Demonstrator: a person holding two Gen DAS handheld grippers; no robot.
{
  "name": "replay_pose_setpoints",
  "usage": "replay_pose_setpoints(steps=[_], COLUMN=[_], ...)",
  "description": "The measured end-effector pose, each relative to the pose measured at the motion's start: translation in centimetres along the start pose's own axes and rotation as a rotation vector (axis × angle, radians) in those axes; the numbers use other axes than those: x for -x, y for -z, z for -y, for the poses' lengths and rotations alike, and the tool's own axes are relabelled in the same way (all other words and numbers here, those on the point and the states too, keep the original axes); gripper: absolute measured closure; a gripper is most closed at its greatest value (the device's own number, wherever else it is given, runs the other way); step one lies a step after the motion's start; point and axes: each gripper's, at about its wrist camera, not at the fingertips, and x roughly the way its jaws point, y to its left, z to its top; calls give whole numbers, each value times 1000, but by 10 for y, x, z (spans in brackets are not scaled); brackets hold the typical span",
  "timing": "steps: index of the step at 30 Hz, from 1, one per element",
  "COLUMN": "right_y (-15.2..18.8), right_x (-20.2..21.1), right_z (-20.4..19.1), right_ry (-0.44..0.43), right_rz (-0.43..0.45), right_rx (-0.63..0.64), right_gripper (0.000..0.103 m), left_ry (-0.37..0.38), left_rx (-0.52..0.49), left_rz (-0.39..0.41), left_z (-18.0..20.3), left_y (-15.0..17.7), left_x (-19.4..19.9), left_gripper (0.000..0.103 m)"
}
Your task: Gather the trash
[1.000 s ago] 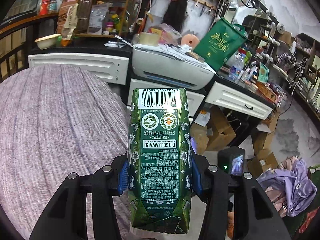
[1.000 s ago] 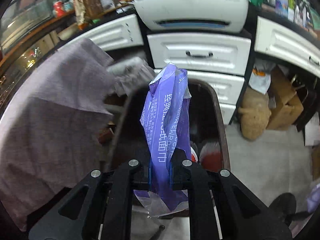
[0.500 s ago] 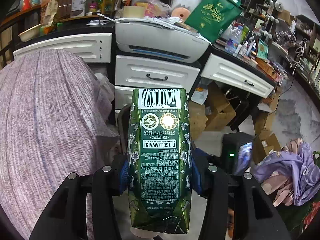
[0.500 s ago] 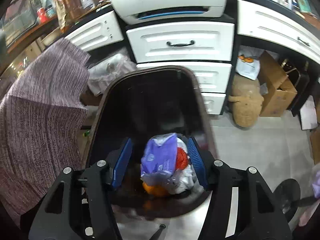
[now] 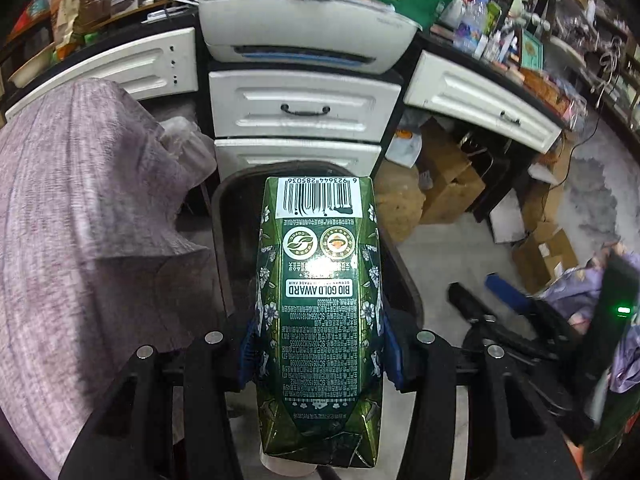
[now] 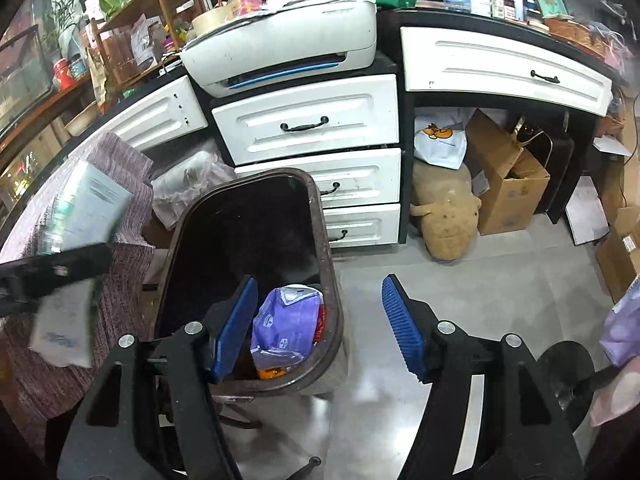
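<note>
My left gripper (image 5: 318, 354) is shut on a green drink carton (image 5: 318, 304) and holds it above the dark trash bin (image 5: 224, 208). In the right wrist view the bin (image 6: 320, 240) stands open on the floor in front of the white drawers. A purple plastic wrapper (image 6: 286, 328) lies inside it on other trash. My right gripper (image 6: 320, 328) is open and empty, above the bin's right rim. The left gripper with its carton (image 6: 88, 208) shows blurred at the left of that view.
A table with a mauve cloth (image 6: 120, 288) stands left of the bin. White drawers (image 6: 308, 124) with a printer (image 6: 288, 48) on top are behind it. Cardboard boxes (image 6: 504, 176) and a tan plush toy (image 6: 444, 204) lie on the floor to the right.
My right gripper opened and dropped the purple wrapper into the bin, then drew back to the right. My left gripper carried the carton from over the table to above the bin.
</note>
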Motion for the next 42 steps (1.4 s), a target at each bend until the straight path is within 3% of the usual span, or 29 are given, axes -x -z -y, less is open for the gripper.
replay_pose_setpoints(steps=[13,22,23,26,28,35,40,42], right_y=[-3,1,2,2,-1,-20,-35,-40], right_x=[33,33,32,35,40,74,104,115], right_z=[7,0,-1,-5,-7,-6,-2,-1], right_ry=[-20,-41,-43,-45,-41,-13,14,7], right_rz=[66,49,46,48,62,167,258,286], right_rx=[-35,-23,-18,-7,-5,-18,-52,-73], right_gripper=[38,38,38,38,38,31,18,18], left_ry=[-61,-116,-122,-129,-134,-83,-47,-36], left_rx=[-31,9,6,-14,-23,-24,-35,-41], left_rz=[-115,-184,-195,-219,-207,-162,-49,8], left_z=[2,-10,-9,-6,-3,3,10,13], left_y=[-9,-18,-19,-23,-24,-20,-16,-14], left_x=[-59,-84,-86,-89,-86,-56,-7,16], left_gripper=[54,53,52,32,24,20,14,11])
